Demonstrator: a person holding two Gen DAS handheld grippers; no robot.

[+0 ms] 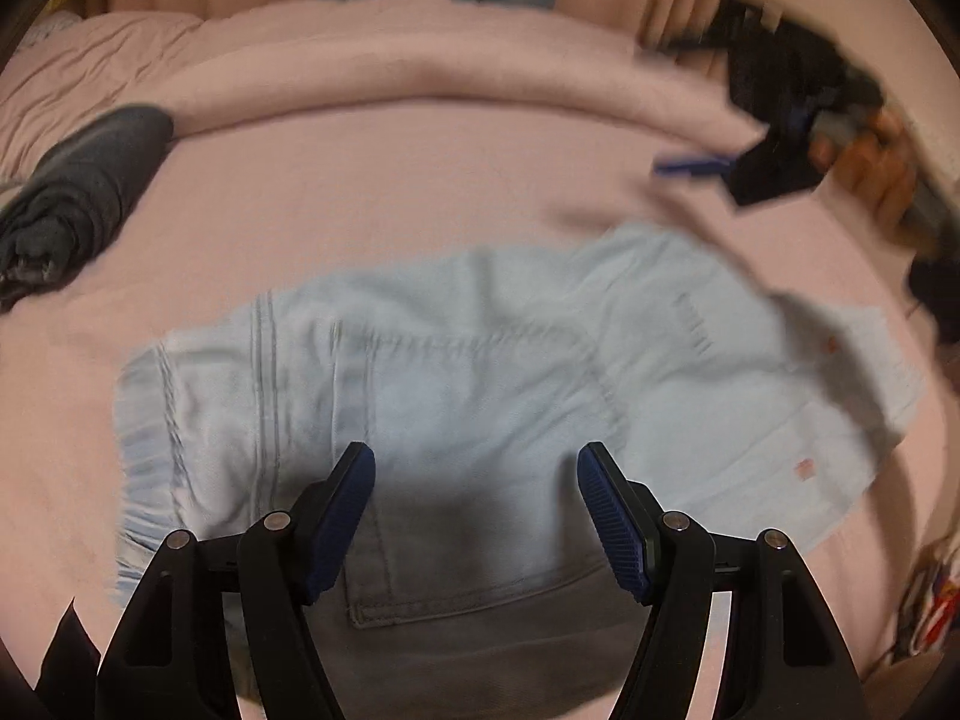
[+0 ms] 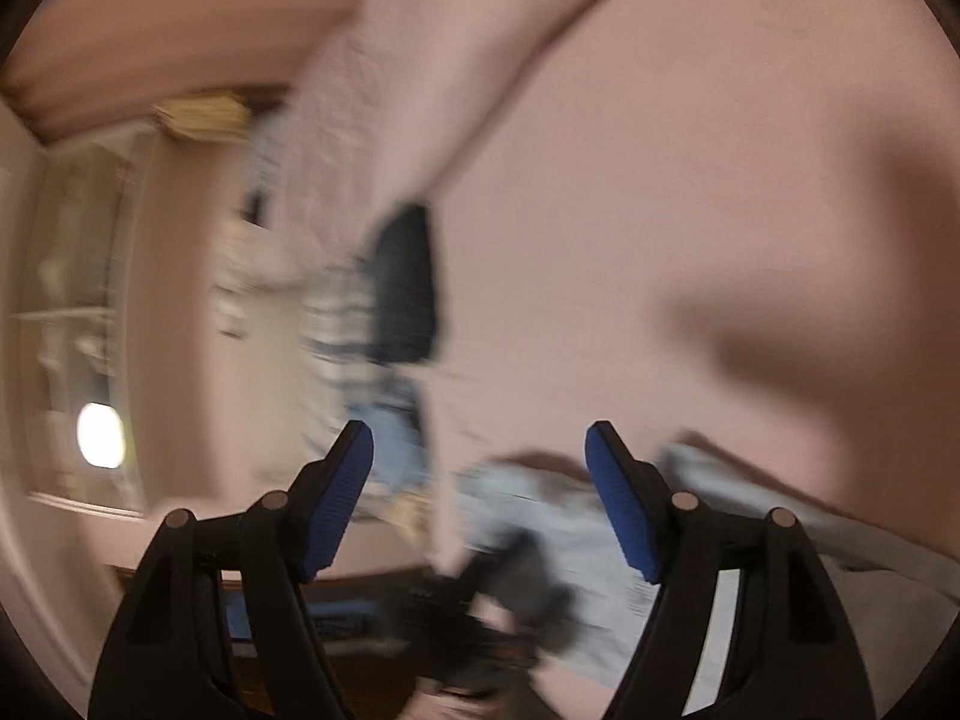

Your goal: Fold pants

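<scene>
Left gripper – jaws apart, empty – hangs over folded pants; right gripper likewise spread, empty.

Matt denim pants, ribbed tool pads

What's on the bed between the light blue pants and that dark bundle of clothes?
Nothing: only bare pink bedspread lies between pants and dark bundle, in the left wrist view.

No words, labels, brand names, numbers or signs can be read in either view; both pictures are too blurred for any lettering to show.
</scene>
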